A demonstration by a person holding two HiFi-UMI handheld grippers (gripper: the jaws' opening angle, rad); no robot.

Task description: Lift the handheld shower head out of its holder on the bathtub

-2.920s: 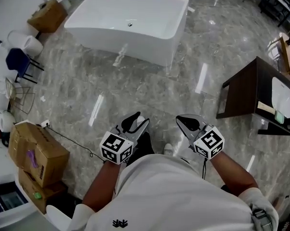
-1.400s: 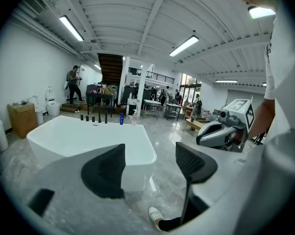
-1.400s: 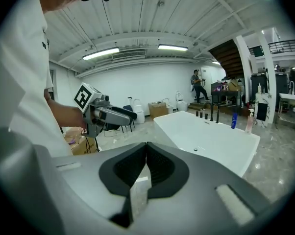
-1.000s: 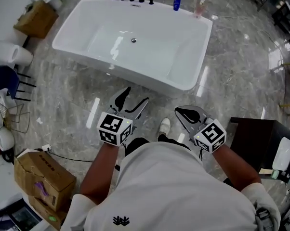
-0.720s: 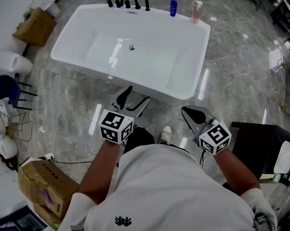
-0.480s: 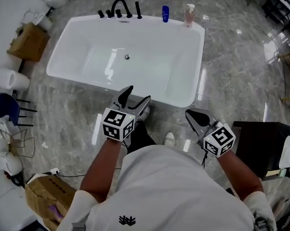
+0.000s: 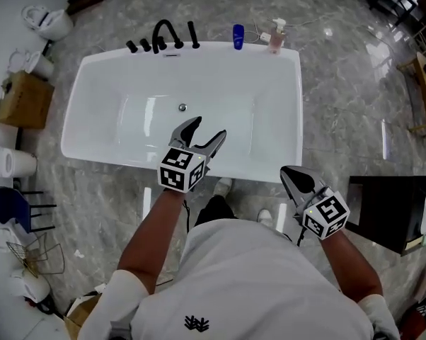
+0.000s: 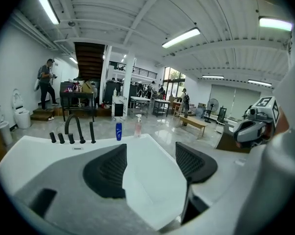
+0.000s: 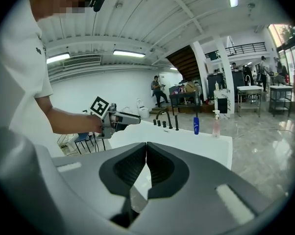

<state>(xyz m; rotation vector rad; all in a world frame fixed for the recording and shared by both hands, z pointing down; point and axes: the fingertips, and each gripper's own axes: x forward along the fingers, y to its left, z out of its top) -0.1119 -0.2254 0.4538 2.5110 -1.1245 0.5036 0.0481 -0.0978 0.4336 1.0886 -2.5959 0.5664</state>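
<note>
Bathtub (image 7: 295, 105) lies ahead, white. The handheld shower head (image 7: 192, 34) stands upright in its holder on the far rim, just right of the black faucet (image 7: 163, 34). The left gripper (image 7: 206, 128) hangs over the tub's near side, jaws spread and empty. The right gripper (image 7: 292, 173), outside the near-right rim, is clenched on nothing.

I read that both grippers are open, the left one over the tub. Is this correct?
Not quite. Only the left gripper is open, over the tub. The right gripper is shut, its fingers touching, as the right gripper view shows.
</note>
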